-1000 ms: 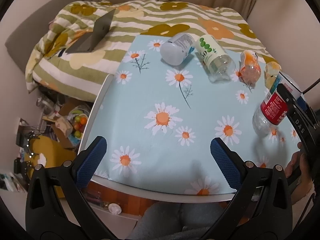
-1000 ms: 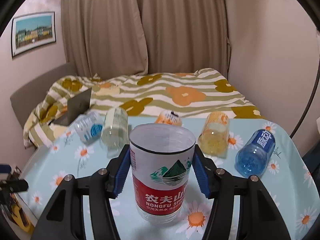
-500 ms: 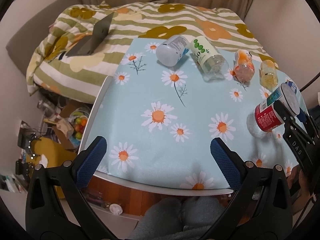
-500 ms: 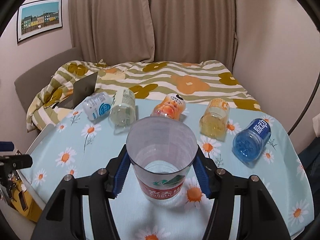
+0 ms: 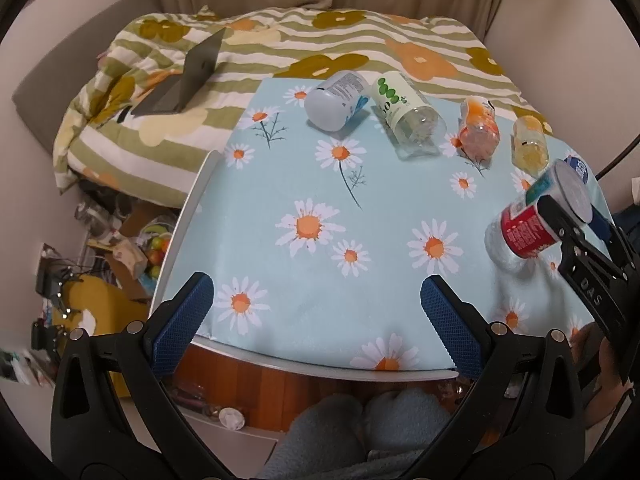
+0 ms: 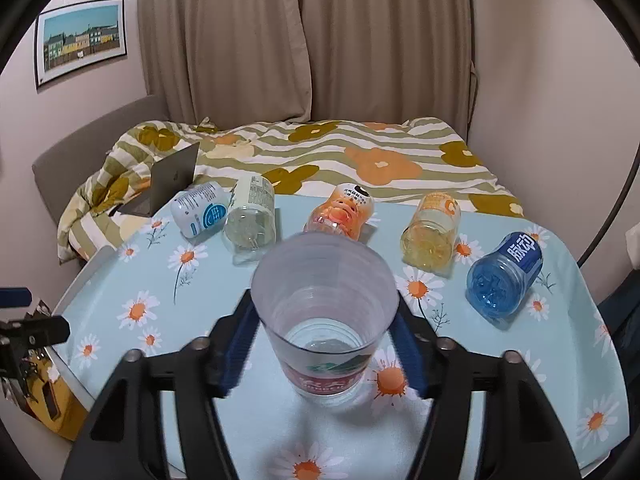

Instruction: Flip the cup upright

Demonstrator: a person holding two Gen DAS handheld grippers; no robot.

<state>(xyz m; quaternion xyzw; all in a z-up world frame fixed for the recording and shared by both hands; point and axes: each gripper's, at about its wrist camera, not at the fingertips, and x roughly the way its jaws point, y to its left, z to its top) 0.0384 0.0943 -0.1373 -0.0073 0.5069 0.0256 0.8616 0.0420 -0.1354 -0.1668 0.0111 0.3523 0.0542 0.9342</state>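
A clear plastic cup with a red and green label (image 6: 325, 328) stands mouth up on the daisy tablecloth, its base touching or just above the cloth. My right gripper (image 6: 325, 344) is shut on the cup, blue pads against its sides. In the left wrist view the same cup (image 5: 532, 224) is at the right, held by the right gripper (image 5: 576, 216). My left gripper (image 5: 316, 320) is open and empty over the table's near edge.
Several cups lie on their sides along the far edge: white-blue (image 6: 200, 208), clear with green dots (image 6: 252, 220), orange (image 6: 340, 216), yellow (image 6: 432, 232), blue (image 6: 504, 276). A laptop (image 6: 168, 180) sits on the bed behind. Floor clutter (image 5: 120, 240) lies left of the table.
The right gripper has tilted and lowered with the cup, so I now look down into its open mouth. The left gripper has stayed open and drifted slightly.
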